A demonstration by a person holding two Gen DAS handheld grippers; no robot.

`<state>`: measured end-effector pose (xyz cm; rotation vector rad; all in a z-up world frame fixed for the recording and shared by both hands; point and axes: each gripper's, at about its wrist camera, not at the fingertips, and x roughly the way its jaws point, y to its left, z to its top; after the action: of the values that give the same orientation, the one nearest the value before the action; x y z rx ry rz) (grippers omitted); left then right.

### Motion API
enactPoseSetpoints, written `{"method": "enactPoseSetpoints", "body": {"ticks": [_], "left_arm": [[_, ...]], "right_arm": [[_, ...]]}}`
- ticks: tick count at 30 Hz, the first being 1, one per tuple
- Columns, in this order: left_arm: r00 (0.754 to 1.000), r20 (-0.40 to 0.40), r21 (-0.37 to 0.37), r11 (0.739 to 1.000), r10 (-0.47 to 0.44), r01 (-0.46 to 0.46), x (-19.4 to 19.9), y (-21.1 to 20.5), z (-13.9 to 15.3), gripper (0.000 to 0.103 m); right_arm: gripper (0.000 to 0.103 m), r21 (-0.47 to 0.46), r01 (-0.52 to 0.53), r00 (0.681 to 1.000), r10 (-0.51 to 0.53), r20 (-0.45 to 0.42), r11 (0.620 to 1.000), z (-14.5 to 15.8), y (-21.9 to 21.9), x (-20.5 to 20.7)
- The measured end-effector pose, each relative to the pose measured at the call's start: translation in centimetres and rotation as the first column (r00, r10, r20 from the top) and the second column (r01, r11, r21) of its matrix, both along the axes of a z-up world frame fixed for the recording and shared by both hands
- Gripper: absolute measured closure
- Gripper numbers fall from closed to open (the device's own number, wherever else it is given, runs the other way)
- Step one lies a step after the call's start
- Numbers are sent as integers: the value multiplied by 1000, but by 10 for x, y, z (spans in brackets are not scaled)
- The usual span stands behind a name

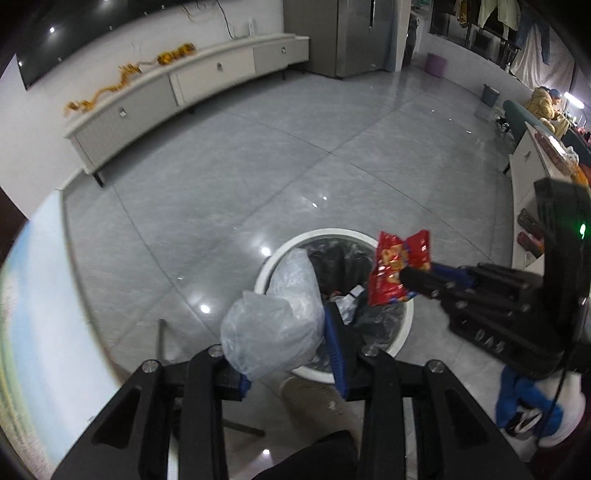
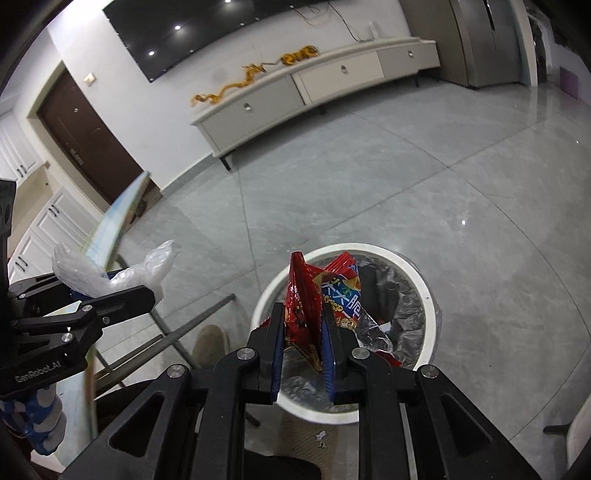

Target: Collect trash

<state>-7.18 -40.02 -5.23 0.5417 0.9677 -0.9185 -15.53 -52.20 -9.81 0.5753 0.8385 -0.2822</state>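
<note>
Over the bin (image 1: 400, 334), our right gripper (image 2: 303, 334) pinches a red snack wrapper (image 2: 325, 295); our left gripper (image 1: 291, 345) clamps a clear plastic bag (image 1: 273, 317). The bag hangs above the bin's near rim. It may drop outside.

A home living room, open to other rooms; a long low cream TV cabinet (image 2: 314, 88) with drawers stands along a white wall under a big dark wall-mounted screen (image 2: 207, 33); a golden dragon ornament (image 2: 236, 85) lies on the cabinet top; the floor (image 1: 258, 166) is glossy grey tile; a brown entrance door (image 2: 88, 136) sits beside white panelled cupboards (image 2: 40, 229); a steel fridge (image 1: 351, 37) stands past the cabinet; clothes (image 1: 517, 18) hang at the far side.
</note>
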Motion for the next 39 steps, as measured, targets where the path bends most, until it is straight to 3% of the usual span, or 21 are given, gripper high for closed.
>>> {"method": "enactPoseSetpoints", "body": {"ticks": [5, 7, 8, 13, 17, 26, 30, 32, 35, 39], "left_arm": [[996, -87, -12, 1000, 10, -11, 17, -23, -15, 66], [994, -106, -24, 999, 22, -24, 24, -27, -17, 47], [993, -114, -32, 999, 25, -29, 26, -27, -16, 44], [988, -155, -68, 997, 25, -36, 35, -30, -16, 43], [986, -165, -96, 994, 29, -45, 36, -24, -9, 43], [993, -80, -202, 974, 89, -103, 27, 38, 34, 43], [988, 0, -245, 958, 153, -149, 20, 82, 54, 43], [977, 43, -262, 946, 208, -189, 16, 109, 64, 42], [954, 89, -286, 925, 285, -250, 12, 145, 74, 29], [905, 154, -313, 889, 396, -335, 6, 197, 85, 29]], "right_arm": [[80, -1, 0, 999, 0, -51, 1000, -20, -11, 16], [73, -3, 3, 998, -3, -64, 1000, -25, -13, 19], [70, -11, 8, 997, -9, -76, 1000, -28, -15, 20], [58, -31, 24, 994, -27, -104, 999, -32, -19, 19], [56, -50, 40, 993, -45, -109, 998, -25, -18, 15], [49, -128, 29, 998, -37, -55, 991, 20, 20, 10], [43, -166, 11, 1000, -13, -12, 986, 45, 50, 12], [41, -185, -4, 1000, 5, 9, 983, 58, 66, 14], [31, -216, -28, 999, 37, 37, 976, 76, 94, 19], [28, -243, -80, 993, 99, 65, 967, 95, 133, 27]]}}
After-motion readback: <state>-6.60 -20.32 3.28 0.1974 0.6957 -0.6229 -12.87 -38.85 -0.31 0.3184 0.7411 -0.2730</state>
